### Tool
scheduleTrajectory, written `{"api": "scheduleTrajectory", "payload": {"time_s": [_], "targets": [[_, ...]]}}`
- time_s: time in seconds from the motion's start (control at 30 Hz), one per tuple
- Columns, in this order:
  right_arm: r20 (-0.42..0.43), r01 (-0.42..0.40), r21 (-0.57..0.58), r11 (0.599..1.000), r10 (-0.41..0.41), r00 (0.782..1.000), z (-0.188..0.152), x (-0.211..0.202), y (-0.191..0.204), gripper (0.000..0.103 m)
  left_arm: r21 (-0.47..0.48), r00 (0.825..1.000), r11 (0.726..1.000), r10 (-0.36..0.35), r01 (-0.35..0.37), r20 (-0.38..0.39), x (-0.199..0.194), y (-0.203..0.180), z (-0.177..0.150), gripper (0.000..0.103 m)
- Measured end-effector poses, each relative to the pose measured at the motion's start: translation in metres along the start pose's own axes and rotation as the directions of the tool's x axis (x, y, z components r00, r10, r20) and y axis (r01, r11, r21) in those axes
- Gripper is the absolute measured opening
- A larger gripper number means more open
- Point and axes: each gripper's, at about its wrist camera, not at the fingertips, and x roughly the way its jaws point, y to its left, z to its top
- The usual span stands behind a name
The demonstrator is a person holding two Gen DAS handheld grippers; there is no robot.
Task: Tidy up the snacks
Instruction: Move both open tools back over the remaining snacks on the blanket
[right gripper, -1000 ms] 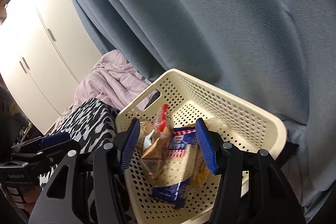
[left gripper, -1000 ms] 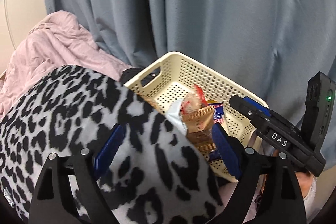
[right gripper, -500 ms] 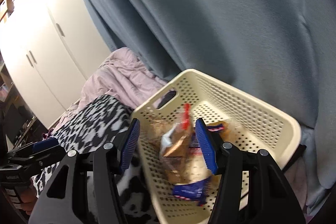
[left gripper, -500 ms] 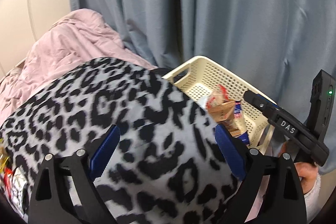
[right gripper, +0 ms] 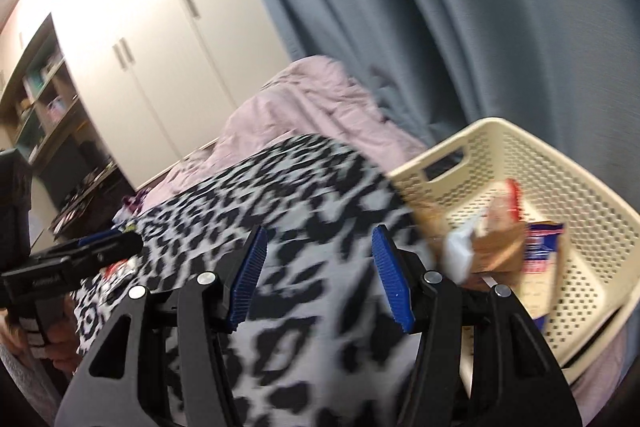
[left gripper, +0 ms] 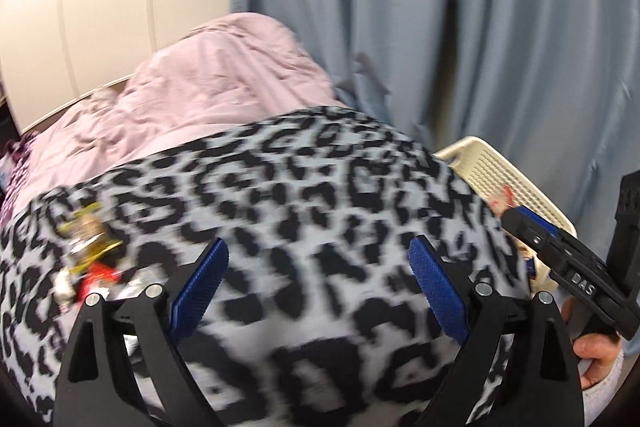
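A cream perforated basket [right gripper: 560,187] sits at the right of the bed, by the curtain, with several snack packets [right gripper: 500,247] inside; its rim [left gripper: 492,163] shows in the left wrist view too. More loose snack packets [left gripper: 86,255] lie on the leopard-print blanket [left gripper: 320,207] to the left. My left gripper [left gripper: 316,279] is open wide above the blanket, nothing between its blue pads. My right gripper [right gripper: 316,275] is open over the blanket, left of the basket, and holds nothing. Each gripper appears in the other's view: the right gripper [left gripper: 568,267], the left gripper [right gripper: 72,255].
A pink quilt [left gripper: 208,79] is bunched behind the blanket. A grey-blue curtain [left gripper: 440,27] hangs at the back right. White wardrobe doors [right gripper: 152,39] and shelves [right gripper: 36,95] stand to the left. A person's hand [left gripper: 592,351] grips the right tool.
Both grippers swung left, away from the basket and over the leopard blanket. The basket slid to the right edge of both views, and loose packets came into sight at the left.
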Motion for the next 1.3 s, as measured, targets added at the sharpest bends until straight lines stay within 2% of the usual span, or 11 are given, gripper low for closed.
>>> {"api": "scheduleTrajectory", "payload": {"time_s": [0.27, 0.47, 0.7, 0.83, 1.07, 1.3], "targets": [[-0.047, -0.080, -0.076, 0.994, 0.077, 0.996, -0.005, 0.015, 0.054, 0.057, -0.123, 0.993, 0.986, 0.116, -0.114, 0.012, -0.028, 0.080, -0.020, 0.089], [-0.081, -0.123, -0.119, 0.985, 0.114, 0.990, -0.012, 0.025, 0.086, 0.057, -0.195, 0.984, 0.966, 0.177, -0.172, 0.006, -0.043, 0.127, -0.033, 0.079], [-0.119, -0.157, -0.154, 0.975, 0.139, 0.983, -0.020, 0.035, 0.109, 0.057, -0.284, 0.973, 0.931, 0.224, -0.230, -0.052, -0.037, 0.172, -0.050, 0.064], [-0.130, -0.166, -0.161, 0.973, 0.146, 0.981, -0.023, 0.038, 0.115, 0.057, -0.297, 0.970, 0.923, 0.232, -0.243, -0.072, -0.029, 0.182, -0.053, 0.061], [-0.138, -0.169, -0.163, 0.972, 0.147, 0.979, -0.022, 0.042, 0.119, 0.057, -0.310, 0.972, 0.922, 0.213, -0.233, -0.097, -0.014, 0.192, -0.052, 0.046], [-0.144, -0.178, -0.177, 0.968, 0.154, 0.978, -0.021, 0.044, 0.127, 0.057, -0.313, 0.977, 0.926, 0.198, -0.213, -0.079, -0.015, 0.197, -0.053, 0.037]]}}
